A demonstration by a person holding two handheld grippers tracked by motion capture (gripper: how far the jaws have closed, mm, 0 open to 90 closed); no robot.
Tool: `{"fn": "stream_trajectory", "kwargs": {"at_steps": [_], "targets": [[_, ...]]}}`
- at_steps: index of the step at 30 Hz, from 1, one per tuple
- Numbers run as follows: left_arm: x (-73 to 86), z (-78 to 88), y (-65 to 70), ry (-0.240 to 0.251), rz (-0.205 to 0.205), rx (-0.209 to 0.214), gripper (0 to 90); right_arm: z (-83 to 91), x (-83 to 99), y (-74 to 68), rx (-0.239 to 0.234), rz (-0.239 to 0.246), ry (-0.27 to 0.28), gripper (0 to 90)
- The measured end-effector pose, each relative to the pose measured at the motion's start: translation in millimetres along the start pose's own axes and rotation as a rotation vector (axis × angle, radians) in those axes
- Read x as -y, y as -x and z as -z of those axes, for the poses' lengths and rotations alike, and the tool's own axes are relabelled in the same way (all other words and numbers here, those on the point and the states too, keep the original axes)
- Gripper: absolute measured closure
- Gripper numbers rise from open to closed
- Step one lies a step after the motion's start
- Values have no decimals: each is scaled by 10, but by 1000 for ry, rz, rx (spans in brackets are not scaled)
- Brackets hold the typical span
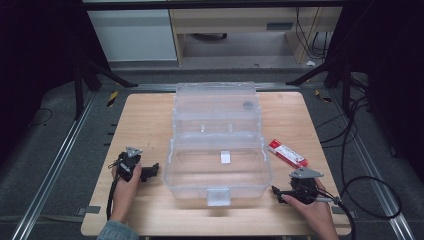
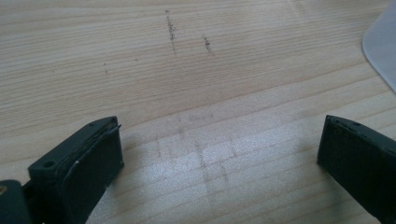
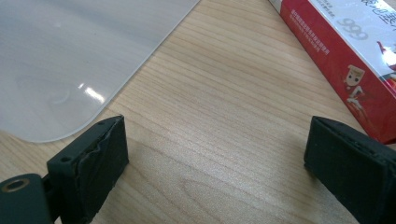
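High view / box: clear plastic case [image 1: 218,170] sits mid-bench [image 1: 145,125], lid [image 1: 216,102] swung up and back, tub looks empty bar a small white tag on the far wall, latch tab at the front edge facing the person.
High view / carton: red-and-white carton [image 1: 287,153] lies flat just right of the case, apart from it, nearest the right gripper [image 1: 276,190].
High view / hands: left gripper [image 1: 154,170] rests on the bench left of the case, not touching it; right one sits at the front right corner.
Left gripper view / fingers: spread wide [image 2: 88,163], only bare wood between them; corner of the clear case [image 2: 383,51] at the top right edge.
Right gripper view / fingers: spread wide [image 3: 93,158], nothing between them; rounded case corner [image 3: 70,60] ahead left, carton [image 3: 345,51] ahead right.
Handling / carton: likely light, thin card, crushable, glossy so a bit slippery. Pinch across the narrow width near the middle, moderate force.
Handling / case: thin stiff plastic, slick, flexes at the walls; lid best moved by its front rim.
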State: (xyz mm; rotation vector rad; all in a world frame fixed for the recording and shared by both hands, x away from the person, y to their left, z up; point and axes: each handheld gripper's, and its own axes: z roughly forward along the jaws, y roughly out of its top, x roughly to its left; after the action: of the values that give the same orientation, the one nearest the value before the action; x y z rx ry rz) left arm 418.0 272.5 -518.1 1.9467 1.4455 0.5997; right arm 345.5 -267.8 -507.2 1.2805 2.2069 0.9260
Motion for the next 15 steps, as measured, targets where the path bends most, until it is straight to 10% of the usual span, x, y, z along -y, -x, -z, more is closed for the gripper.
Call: {"fn": "stream_trajectory", "kwargs": {"at_steps": [15], "targets": [[12, 14, 22, -2, -20, 14, 0, 379, -221, 98, 16, 77, -102, 229]]}}
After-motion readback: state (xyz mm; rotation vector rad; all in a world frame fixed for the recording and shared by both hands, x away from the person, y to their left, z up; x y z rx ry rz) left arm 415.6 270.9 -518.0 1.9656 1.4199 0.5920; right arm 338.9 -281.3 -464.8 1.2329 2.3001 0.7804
